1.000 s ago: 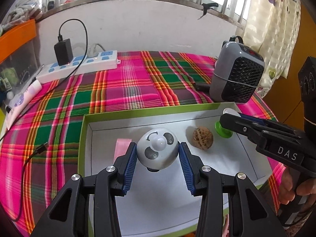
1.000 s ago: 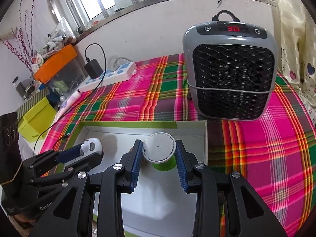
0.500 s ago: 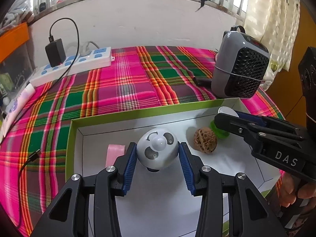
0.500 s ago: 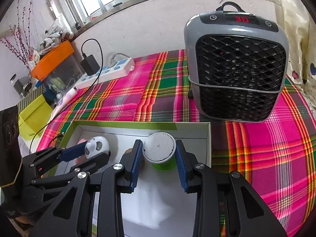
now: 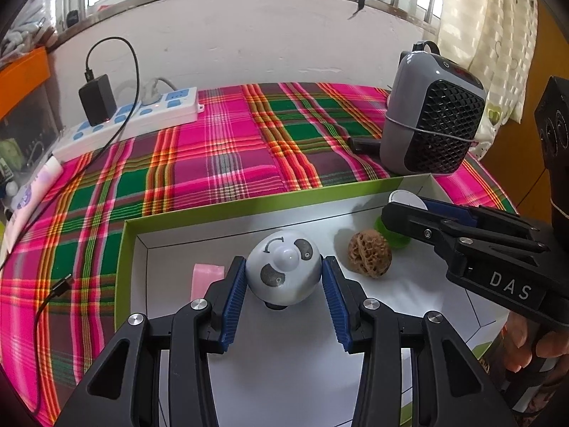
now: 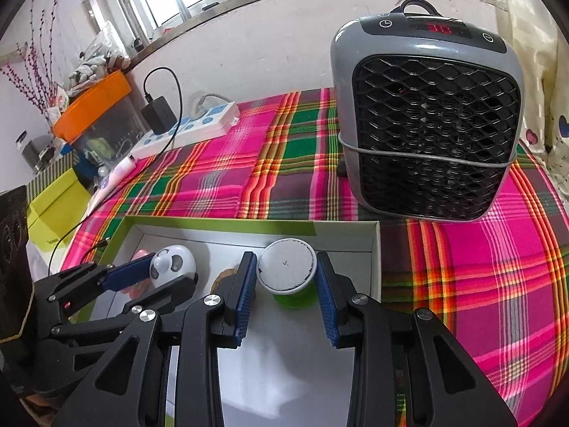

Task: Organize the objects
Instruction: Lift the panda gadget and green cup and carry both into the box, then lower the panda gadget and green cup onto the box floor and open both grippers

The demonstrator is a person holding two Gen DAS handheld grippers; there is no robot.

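Since one second ago, both grippers have drawn back slightly, so more tablecloth shows beyond the box point(image 5: 249, 210); both loads stay over it. The left gripper point(image 5: 283, 277) is clenched on the panda ball point(image 5: 283, 267); the right gripper point(image 6: 286, 277) clamps the green cup point(image 6: 287, 270). Placement appears pending. Count: one ball, one cup, one walnut point(image 5: 370, 253), one pink item point(image 5: 206, 277), one box.

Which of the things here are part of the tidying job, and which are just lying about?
Part of the job:
- panda ball, held in the left gripper
- green spool, held in the right gripper
- walnut, in the box
- pink piece, in the box
- box

Lying about:
- heater
- power strip
- charger
- cloth
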